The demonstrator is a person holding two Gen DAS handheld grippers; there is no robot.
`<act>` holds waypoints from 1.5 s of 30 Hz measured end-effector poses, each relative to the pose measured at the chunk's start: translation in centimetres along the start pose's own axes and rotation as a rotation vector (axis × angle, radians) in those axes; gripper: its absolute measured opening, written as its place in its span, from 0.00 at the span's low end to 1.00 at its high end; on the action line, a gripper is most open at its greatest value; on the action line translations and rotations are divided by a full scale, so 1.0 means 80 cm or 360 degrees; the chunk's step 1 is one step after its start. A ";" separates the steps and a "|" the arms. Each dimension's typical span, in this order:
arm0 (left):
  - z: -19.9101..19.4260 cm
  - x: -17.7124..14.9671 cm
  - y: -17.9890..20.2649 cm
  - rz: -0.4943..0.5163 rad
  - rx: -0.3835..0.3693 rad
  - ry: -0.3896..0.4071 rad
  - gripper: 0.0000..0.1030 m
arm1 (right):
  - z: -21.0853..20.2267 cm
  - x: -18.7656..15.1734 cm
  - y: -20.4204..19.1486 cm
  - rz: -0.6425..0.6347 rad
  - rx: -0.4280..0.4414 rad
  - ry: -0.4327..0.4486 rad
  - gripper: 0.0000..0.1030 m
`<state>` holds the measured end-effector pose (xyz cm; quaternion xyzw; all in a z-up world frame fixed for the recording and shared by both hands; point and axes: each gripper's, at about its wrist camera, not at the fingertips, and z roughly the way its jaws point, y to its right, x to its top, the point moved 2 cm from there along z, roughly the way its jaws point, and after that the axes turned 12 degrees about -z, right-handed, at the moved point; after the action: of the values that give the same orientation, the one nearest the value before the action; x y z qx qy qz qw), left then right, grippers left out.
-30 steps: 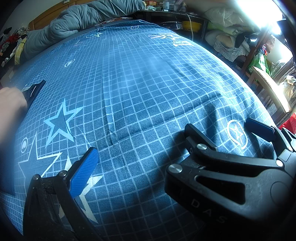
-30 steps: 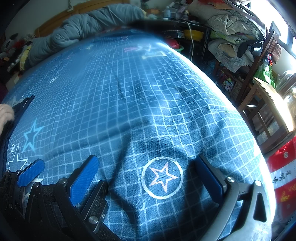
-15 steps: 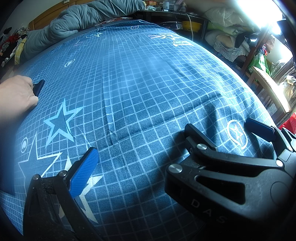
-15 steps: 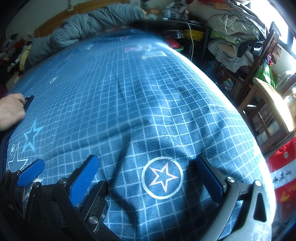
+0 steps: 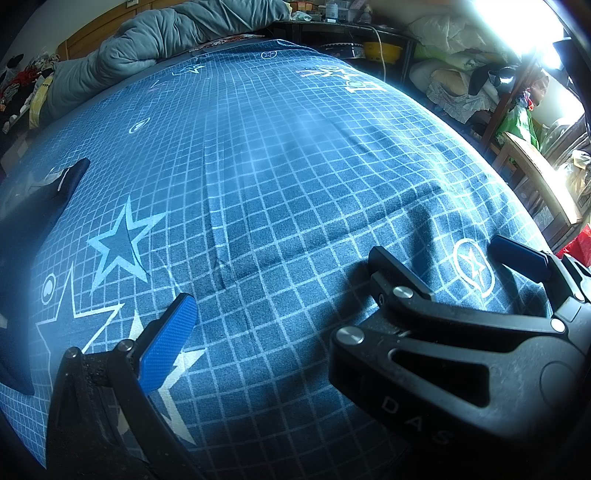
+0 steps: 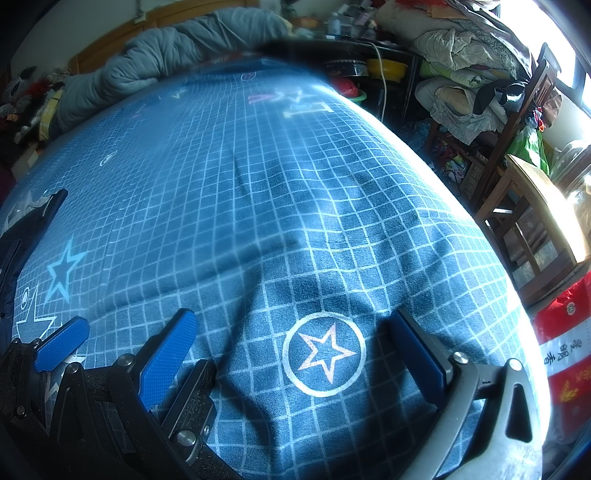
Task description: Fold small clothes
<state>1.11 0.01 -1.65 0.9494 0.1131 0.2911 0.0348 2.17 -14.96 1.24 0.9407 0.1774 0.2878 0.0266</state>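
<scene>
1. A blue bedsheet (image 5: 280,177) with a white grid, stars and circled stars covers the bed across the whole near and middle scene; it is lightly creased.
2. A grey quilt (image 5: 173,33) lies bunched along the far left edge.
3. A yellow bowl (image 6: 391,68) sits on a dark shelf at the far right.
4. Piled bedding (image 6: 454,40) is heaped at the far right.
5. A wooden chair (image 6: 535,206) stands right of the bed.
6. A red banner (image 6: 565,350) with characters hangs near right.
</scene>
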 end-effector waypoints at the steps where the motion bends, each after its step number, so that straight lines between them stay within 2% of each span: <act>1: 0.000 0.000 0.000 0.0000 0.0000 0.0000 1.00 | -0.001 0.000 0.000 0.0000 0.0000 0.0000 1.00; 45: 0.000 0.000 0.000 0.0001 -0.0003 -0.0003 1.00 | 0.000 0.000 0.000 0.0000 0.0000 0.0000 1.00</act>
<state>1.11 0.00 -1.69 0.9497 0.1124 0.2903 0.0356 2.19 -14.97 1.23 0.9407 0.1774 0.2878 0.0266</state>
